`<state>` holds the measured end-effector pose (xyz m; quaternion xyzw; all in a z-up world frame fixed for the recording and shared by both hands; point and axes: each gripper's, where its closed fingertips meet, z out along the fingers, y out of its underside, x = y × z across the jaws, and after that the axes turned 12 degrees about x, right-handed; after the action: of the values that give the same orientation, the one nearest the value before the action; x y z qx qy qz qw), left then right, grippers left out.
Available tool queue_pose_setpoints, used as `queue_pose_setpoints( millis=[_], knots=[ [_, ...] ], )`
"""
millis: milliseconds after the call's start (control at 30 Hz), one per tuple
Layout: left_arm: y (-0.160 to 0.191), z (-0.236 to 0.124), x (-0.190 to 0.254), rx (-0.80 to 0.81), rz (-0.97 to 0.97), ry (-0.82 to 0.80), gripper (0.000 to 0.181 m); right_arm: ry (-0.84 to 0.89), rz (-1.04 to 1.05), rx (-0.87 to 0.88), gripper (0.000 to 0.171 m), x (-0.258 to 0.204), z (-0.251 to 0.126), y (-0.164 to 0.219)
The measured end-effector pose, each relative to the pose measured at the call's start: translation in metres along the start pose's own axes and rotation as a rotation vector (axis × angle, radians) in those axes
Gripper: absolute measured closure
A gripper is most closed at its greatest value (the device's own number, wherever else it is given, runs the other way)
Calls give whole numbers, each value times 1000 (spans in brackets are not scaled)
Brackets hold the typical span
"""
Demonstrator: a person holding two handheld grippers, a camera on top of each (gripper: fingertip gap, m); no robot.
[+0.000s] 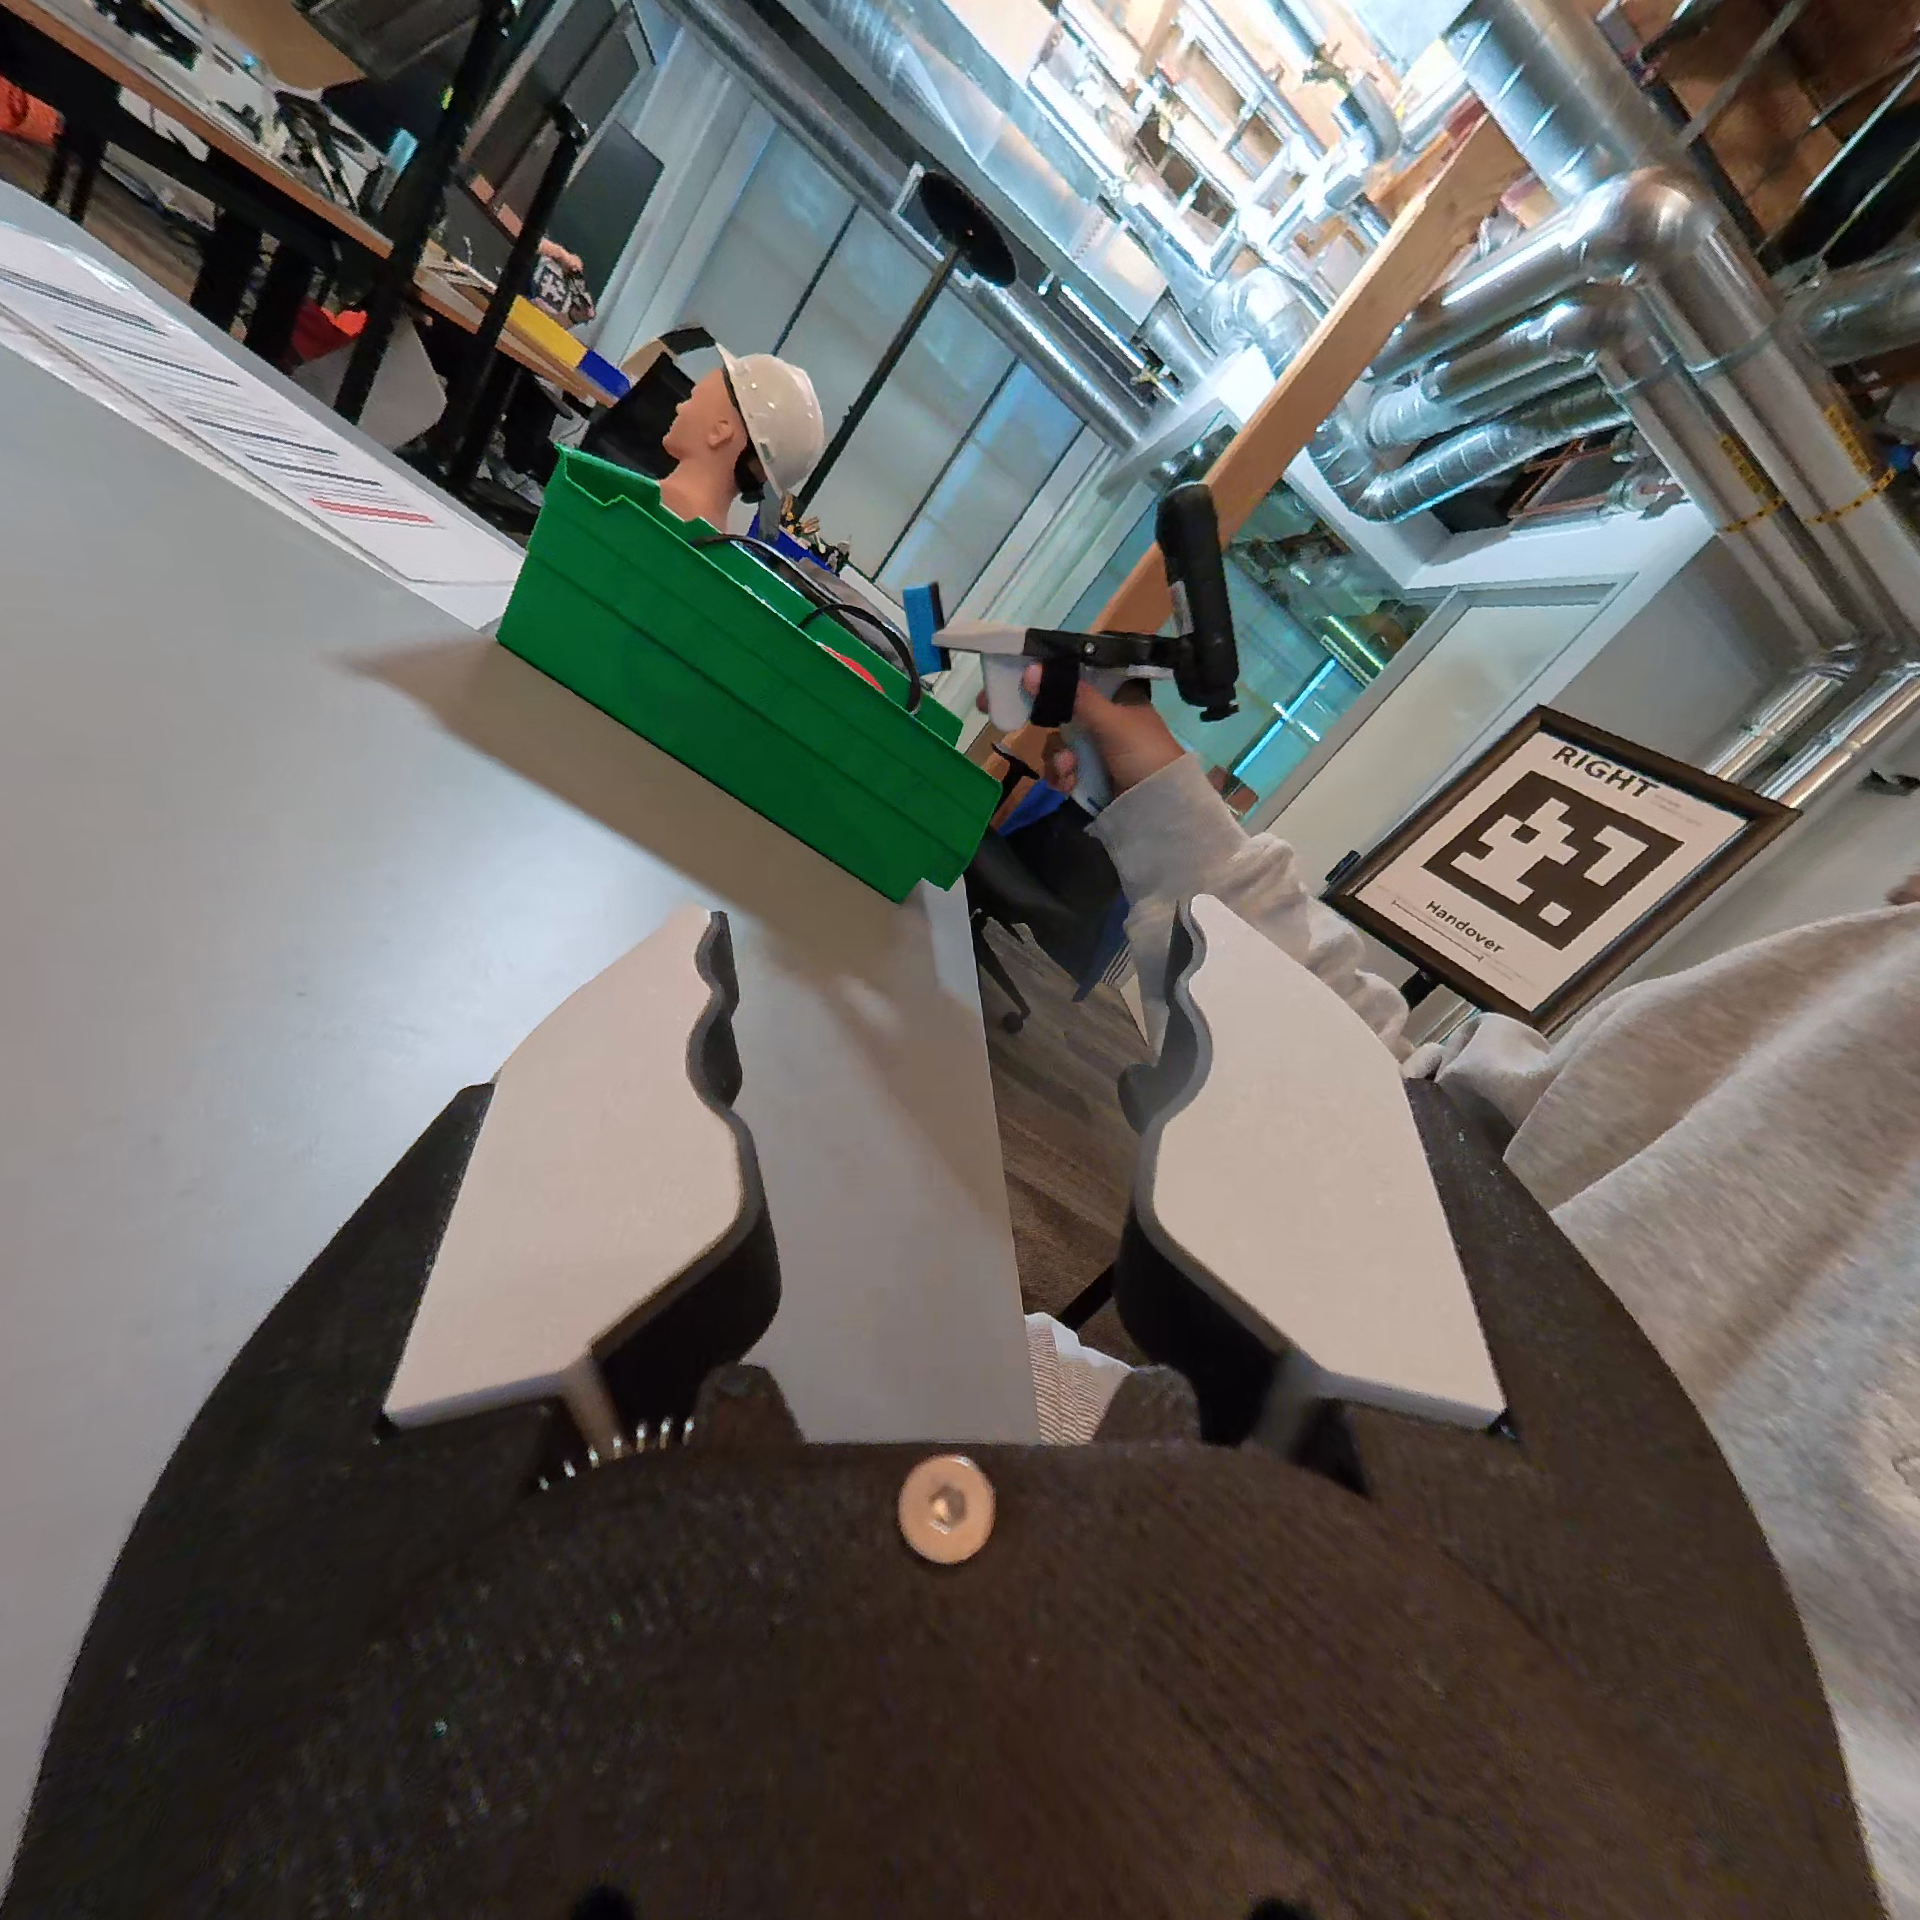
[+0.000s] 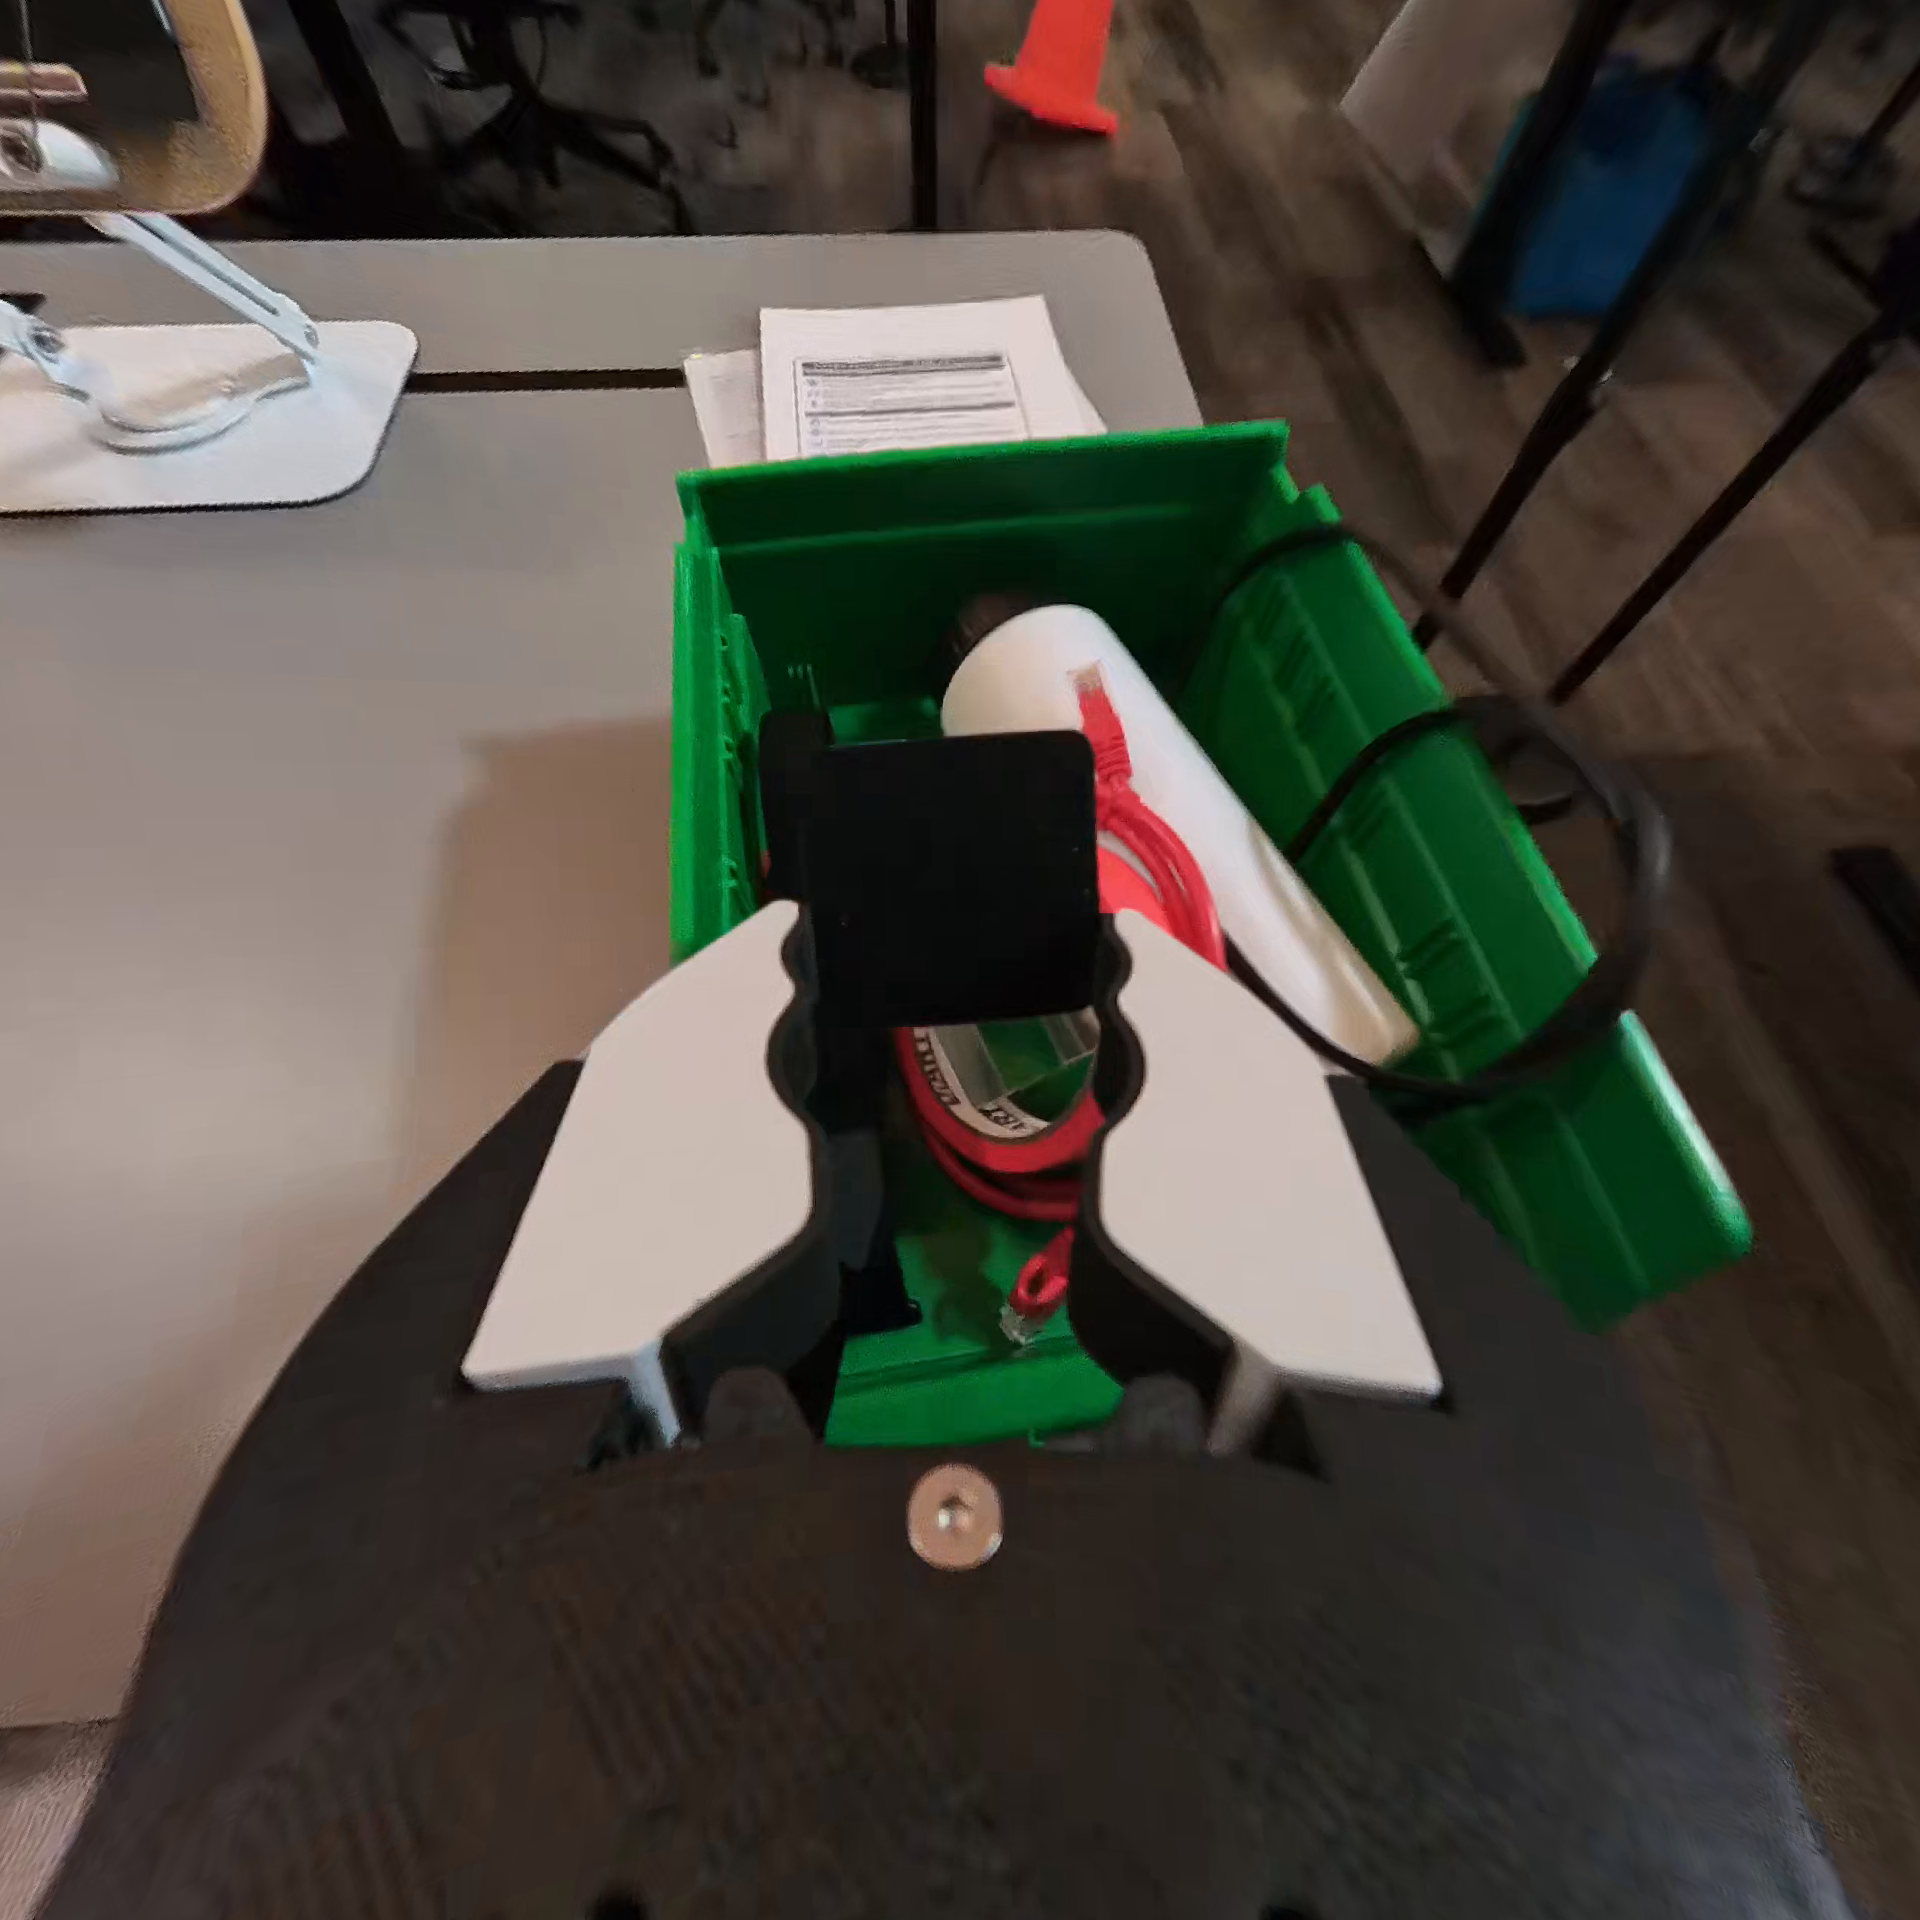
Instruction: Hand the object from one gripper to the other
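My right gripper (image 2: pixel 951 935) is shut on a flat square block (image 2: pixel 951 873) that looks black from behind. It holds the block above the green bin (image 2: pixel 1455 935). In the left wrist view the right gripper (image 1: pixel 951 636) is held by a hand over the bin (image 1: pixel 727 707), and the block's blue face (image 1: pixel 925 615) shows at its tips. My left gripper (image 1: pixel 951 920) is open and empty. It is low over the grey table's near edge (image 1: pixel 312 935), well apart from the right gripper.
The bin holds a white cylinder (image 2: pixel 1143 790), a red cable (image 2: pixel 1153 862), a red tape roll (image 2: pixel 997 1122) and a black cable (image 2: pixel 1558 935). Papers (image 2: pixel 904 384) and a white stand base (image 2: pixel 197 416) lie behind it. A framed marker sign (image 1: pixel 1548 862) and a hard-hatted mannequin head (image 1: pixel 748 426) stand beyond the table. About 40 cm separates my left fingertips from my right.
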<state>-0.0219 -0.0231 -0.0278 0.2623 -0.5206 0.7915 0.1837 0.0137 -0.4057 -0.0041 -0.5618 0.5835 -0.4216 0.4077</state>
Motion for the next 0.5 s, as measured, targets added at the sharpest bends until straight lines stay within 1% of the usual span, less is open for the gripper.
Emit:
queue_pose_setpoints(
  millis=[100, 300, 433, 500],
  knots=[
    [0, 0, 0, -1, 2, -1, 103, -34, 46, -37, 119, -3, 6, 12],
    [-2, -1, 0, 12, -14, 0, 103, 10, -77, -140, 117, -2, 12, 31],
    [-6, -3, -1, 31, -27, -1, 104, 41, -120, -82, 110, -1, 8, 16],
    [-6, -3, -1, 33, -30, -3, 104, 37, -119, -37, 109, -5, 5, 5]
  ],
)
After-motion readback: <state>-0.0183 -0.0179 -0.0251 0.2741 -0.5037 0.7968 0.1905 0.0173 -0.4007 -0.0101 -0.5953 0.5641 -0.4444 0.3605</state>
